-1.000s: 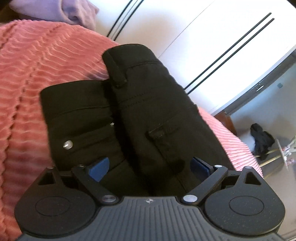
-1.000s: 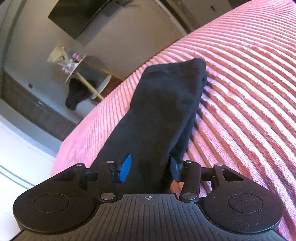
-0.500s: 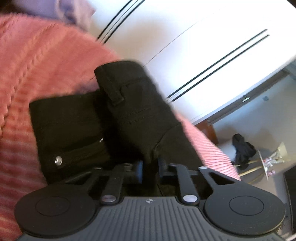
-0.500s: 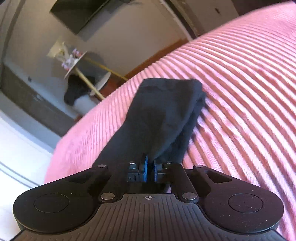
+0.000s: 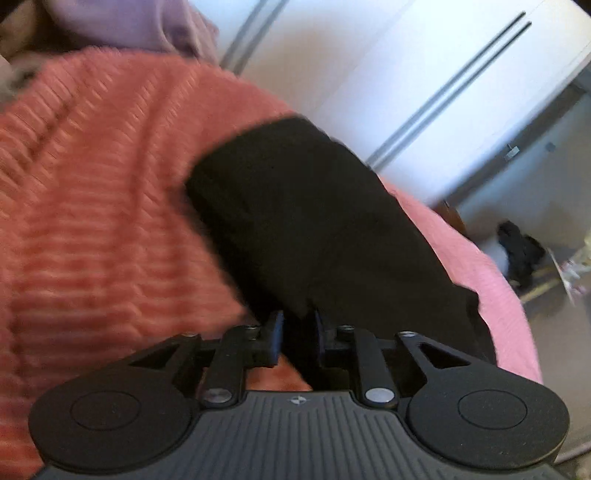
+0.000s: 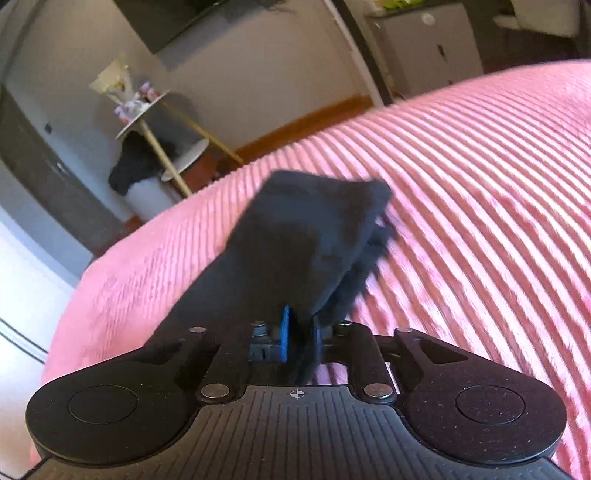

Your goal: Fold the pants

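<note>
The black pants (image 5: 314, 229) lie on a pink ribbed bedspread (image 5: 92, 221). In the left wrist view my left gripper (image 5: 298, 334) is shut on the waist-end fabric, which rises lifted and blurred ahead of the fingers. In the right wrist view my right gripper (image 6: 300, 338) is shut on the leg end of the pants (image 6: 306, 240), with the hem folded over and raised off the bedspread (image 6: 480, 184). The pockets and button are hidden now.
A white wardrobe (image 5: 424, 74) with dark lines stands beyond the bed. A purple garment (image 5: 129, 22) lies at the bed's far edge. A small round side table (image 6: 147, 110) with a dark cloth stands on the floor past the bed edge.
Both grippers closed from open onto the pants fabric. Both ends have since been lifted and moved, and the front waist panel with its button has gone out of sight.
</note>
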{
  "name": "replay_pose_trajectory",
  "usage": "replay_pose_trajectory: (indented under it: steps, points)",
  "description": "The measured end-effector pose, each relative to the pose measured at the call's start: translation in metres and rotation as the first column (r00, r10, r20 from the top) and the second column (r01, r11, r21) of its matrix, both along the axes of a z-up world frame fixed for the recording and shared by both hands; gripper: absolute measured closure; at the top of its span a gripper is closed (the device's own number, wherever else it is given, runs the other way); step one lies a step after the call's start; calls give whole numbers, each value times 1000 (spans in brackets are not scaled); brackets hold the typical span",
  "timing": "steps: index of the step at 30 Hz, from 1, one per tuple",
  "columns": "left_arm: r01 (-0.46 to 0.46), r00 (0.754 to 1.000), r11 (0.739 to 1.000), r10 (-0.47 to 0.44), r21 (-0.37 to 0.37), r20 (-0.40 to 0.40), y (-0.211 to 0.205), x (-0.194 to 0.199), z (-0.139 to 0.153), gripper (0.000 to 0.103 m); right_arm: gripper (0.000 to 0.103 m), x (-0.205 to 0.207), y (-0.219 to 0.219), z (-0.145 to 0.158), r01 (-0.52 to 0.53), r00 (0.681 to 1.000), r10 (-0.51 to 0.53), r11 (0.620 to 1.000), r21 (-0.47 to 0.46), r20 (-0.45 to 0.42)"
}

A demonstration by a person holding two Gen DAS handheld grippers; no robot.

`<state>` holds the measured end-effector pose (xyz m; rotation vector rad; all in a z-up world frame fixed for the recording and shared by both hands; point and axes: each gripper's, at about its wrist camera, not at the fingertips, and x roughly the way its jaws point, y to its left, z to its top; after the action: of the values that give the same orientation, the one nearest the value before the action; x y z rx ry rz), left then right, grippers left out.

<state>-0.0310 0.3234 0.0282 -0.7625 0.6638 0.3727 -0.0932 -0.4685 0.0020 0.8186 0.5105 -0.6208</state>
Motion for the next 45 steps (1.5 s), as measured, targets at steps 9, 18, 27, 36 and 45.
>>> replay_pose_trajectory:
  steps: [9, 18, 27, 36, 45]
  points:
    - [78, 994, 935, -98, 346, 39, -49, 33, 57, 17, 95, 48, 23, 27, -141, 981, 107, 967, -212, -164]
    - [389, 917, 842, -392, 374, -74, -162, 134, 27, 17, 54, 34, 36, 38, 128, 930, -263, 886, -446, -256]
    - [539, 841, 627, -440, 563, -314, -244, 218, -32, 25, 54, 71, 151, 18, -269, 963, 265, 931, -245, -49]
    - [434, 897, 645, -374, 629, -236, -228, 212, -45, 4, 56, 78, 147, -13, -443, 897, 425, 851, -283, -126]
    - [563, 810, 694, -572, 450, -131, -244, 121, -11, 4, 83, 11, 26, -18, -88, 996, 87, 982, -169, -17]
